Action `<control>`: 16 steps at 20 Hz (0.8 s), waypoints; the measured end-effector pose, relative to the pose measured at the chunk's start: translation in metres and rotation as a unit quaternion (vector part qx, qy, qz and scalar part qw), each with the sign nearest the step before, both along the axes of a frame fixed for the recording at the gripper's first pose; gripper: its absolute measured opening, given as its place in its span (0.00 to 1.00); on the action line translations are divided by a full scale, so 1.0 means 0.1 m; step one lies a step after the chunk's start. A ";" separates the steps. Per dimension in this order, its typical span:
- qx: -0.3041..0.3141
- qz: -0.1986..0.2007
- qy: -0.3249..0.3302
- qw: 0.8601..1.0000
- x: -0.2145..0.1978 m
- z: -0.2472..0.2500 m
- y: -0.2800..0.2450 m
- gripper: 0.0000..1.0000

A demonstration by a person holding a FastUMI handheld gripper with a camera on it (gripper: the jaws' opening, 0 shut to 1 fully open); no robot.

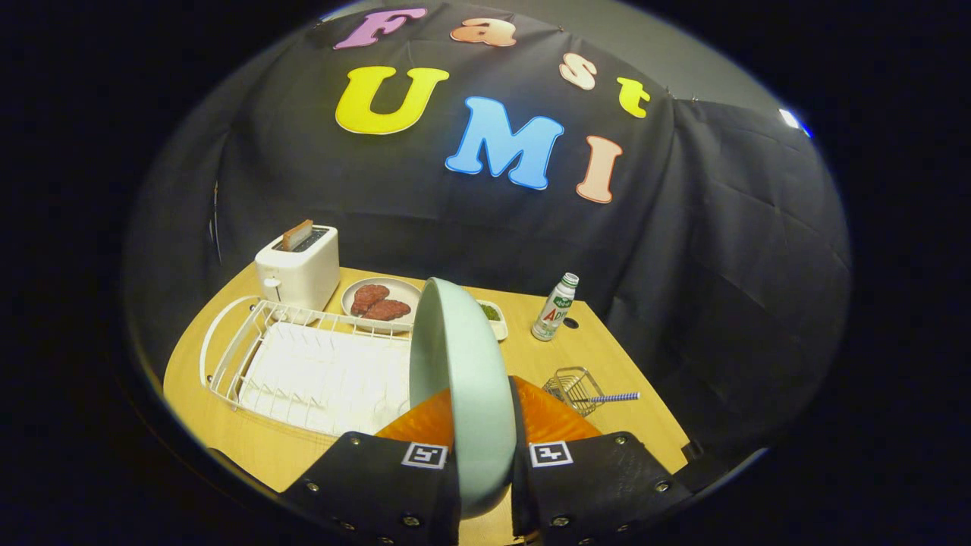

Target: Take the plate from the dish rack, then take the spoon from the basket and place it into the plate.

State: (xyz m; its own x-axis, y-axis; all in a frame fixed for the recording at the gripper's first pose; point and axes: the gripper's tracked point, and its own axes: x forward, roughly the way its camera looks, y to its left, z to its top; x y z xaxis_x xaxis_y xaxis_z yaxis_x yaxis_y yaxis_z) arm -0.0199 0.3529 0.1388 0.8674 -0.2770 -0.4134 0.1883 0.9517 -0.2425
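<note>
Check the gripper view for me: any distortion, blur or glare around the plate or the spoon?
Gripper view: strong fisheye bending, the table edge curves. The plate, held edge-on with both jaws pressed on it, is sharp with an even sheen and no hard glare. The spoon in the basket is small but legible. The dish rack is bright, slightly washed out.

Gripper view rides on the gripper point(485, 425), looking forward along its fingers, down over the wooden table point(607, 356) toward the black cloth wall point(721, 227). Sits close above the table's near end.
</note>
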 end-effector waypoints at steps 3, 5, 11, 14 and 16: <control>0.023 0.008 0.021 0.999 -0.30 -0.25 -0.05 0.25; 0.027 0.019 0.031 0.999 -0.44 -0.40 -0.09 0.25; 0.122 0.031 0.086 0.988 -0.74 -1.03 -0.02 0.25; 0.176 0.034 0.106 0.978 -0.81 -1.25 0.05 0.25; 0.213 0.037 0.123 0.969 -0.83 -1.39 0.12 0.25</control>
State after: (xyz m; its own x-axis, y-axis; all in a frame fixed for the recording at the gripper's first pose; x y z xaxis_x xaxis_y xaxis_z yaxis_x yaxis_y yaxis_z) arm -0.1033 0.3651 -0.0005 0.7392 0.0226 -0.6731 0.1023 0.9841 0.1453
